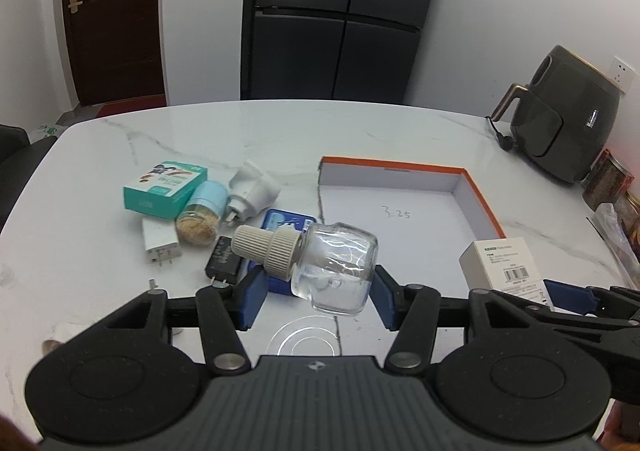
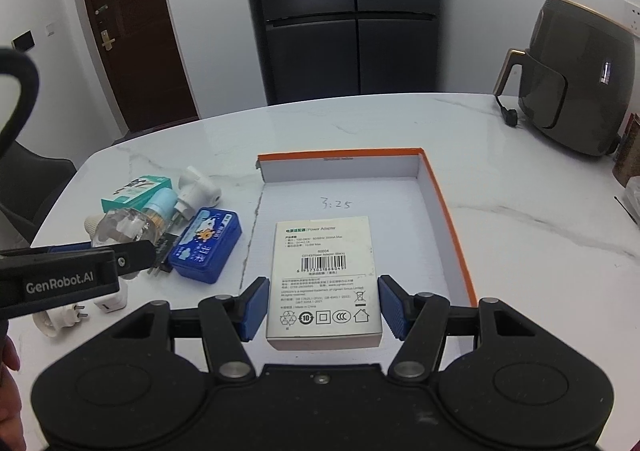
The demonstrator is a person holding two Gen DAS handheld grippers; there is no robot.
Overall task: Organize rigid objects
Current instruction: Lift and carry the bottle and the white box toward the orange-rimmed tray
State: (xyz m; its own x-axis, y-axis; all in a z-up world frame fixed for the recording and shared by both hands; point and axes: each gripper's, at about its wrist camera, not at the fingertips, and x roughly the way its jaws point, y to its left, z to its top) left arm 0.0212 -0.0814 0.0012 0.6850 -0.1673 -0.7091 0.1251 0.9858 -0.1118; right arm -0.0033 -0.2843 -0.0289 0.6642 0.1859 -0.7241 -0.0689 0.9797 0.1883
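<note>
My left gripper (image 1: 316, 301) is shut on a clear glass bottle (image 1: 334, 267) with a ribbed beige cap, held tilted above the table; it also shows in the right wrist view (image 2: 120, 227). My right gripper (image 2: 322, 307) is shut on a white power adapter box (image 2: 324, 275), held over the near part of the shallow orange-rimmed box (image 2: 444, 211). That orange-rimmed box (image 1: 480, 203) has a white floor marked "3:25". The white adapter box (image 1: 504, 263) shows at the right of the left wrist view.
A pile lies left of the orange-rimmed box: teal carton (image 1: 164, 189), toothpick jar (image 1: 200, 219), white plug adapter (image 1: 252, 191), white charger (image 1: 160, 247), black charger (image 1: 224, 261), blue tin (image 2: 206, 247). More white plugs (image 2: 68, 315) lie near. An air fryer (image 1: 564, 119) stands far right.
</note>
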